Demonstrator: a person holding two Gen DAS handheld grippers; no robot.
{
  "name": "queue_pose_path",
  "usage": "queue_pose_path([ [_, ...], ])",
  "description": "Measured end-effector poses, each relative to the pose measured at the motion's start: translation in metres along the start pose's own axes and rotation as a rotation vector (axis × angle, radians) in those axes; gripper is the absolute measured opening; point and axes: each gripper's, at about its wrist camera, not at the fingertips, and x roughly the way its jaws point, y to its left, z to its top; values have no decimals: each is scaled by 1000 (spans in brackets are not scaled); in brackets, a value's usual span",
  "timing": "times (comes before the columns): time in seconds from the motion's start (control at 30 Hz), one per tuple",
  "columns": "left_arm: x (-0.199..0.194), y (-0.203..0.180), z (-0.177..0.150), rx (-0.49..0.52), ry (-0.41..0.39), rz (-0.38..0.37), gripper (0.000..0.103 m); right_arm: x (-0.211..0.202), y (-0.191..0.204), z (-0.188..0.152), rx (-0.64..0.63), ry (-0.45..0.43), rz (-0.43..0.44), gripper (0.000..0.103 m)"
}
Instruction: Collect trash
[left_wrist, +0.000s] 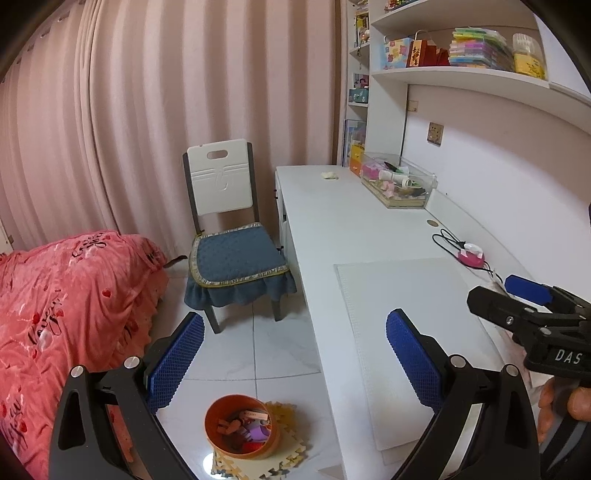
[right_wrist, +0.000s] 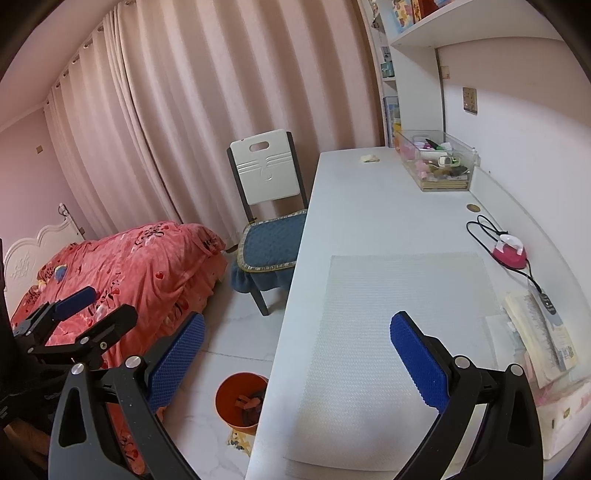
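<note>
both the left gripper (left_wrist: 295, 365) and right gripper (right_wrist: 297, 363) hover with jaws spread, holding nothing. a crumpled scrap (left_wrist: 330, 175) lies well away at the tabletop's (left_wrist: 332, 229) far end. the orange bin (left_wrist: 242, 426) sits on the floor; a loose pinch on something so small could drop it short.

The left gripper (left_wrist: 295, 362) is spread wide, its blue pads (left_wrist: 177, 365) well apart with nothing between them. The right gripper (right_wrist: 297, 363) is likewise spread wide and holds nothing. In the left wrist view the right gripper shows at the right edge, level with the left one and just beside it, a hand (left_wrist: 561, 406) wrapped round its handle. In the right wrist view the left gripper sits at the lower left edge, fingers (right_wrist: 74, 299) parted.
</note>
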Motion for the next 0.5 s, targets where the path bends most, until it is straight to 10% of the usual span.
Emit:
queue_pose_path([
  [0.5, 6, 7, 4, -22, 10, 7, 97, 11, 4, -1, -16, 17, 14, 98],
])
